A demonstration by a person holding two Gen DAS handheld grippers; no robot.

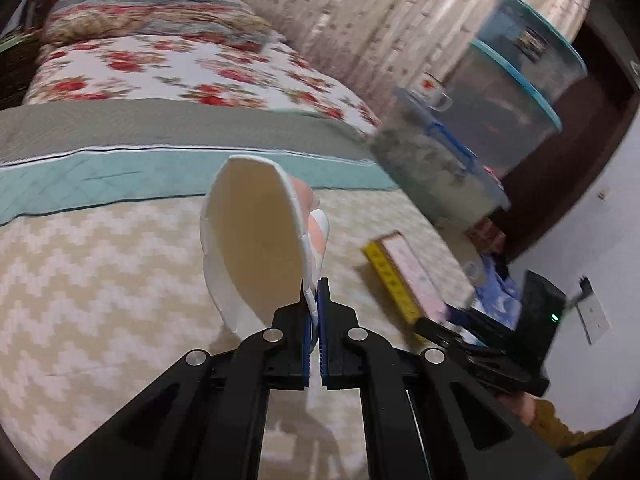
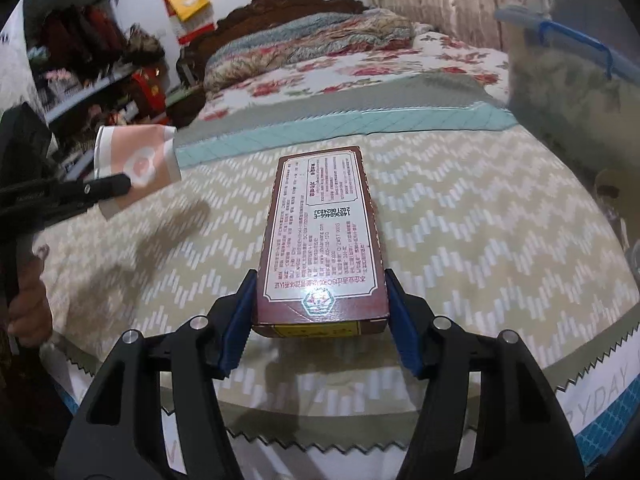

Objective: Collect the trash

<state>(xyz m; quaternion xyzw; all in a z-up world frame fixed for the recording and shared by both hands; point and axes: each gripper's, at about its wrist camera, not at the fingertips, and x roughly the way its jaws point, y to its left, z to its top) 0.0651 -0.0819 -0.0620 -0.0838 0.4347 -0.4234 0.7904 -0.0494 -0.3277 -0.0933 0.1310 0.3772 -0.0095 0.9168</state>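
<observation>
- While the left gripper [image 1: 314,296] is hovering above the bed [image 1: 100,280], its fingers [image 1: 325,320] are pinching together on the rim of a paper cup [image 1: 256,240], which is tilting with its white mouth facing the camera.
- In the right wrist view, that same cup [image 2: 136,160] is showing its pink side with a white heart mark, and it is hanging in the air over the left part of the bed, clear of the cover.
- The right gripper [image 2: 320,312] is holding a box [image 2: 320,240] by its near end, with the blue fingers [image 2: 236,320] clamped against its two long sides.
- The box is pointing away from the camera, its label with printed text facing up; whether its far end is resting on the zigzag cover [image 2: 480,220] or floating just above it is not something I can tell.
- In the left wrist view, the box [image 1: 404,276] is appearing to the right of the cup, well apart from it, with a yellow edge showing.
- A lidded bin [image 1: 436,160] is standing beside the bed at the right, blurred, and a mug [image 1: 432,90] is sitting on its lid.
- Floral bedding [image 2: 320,48] is lying at the far end of the bed.
</observation>
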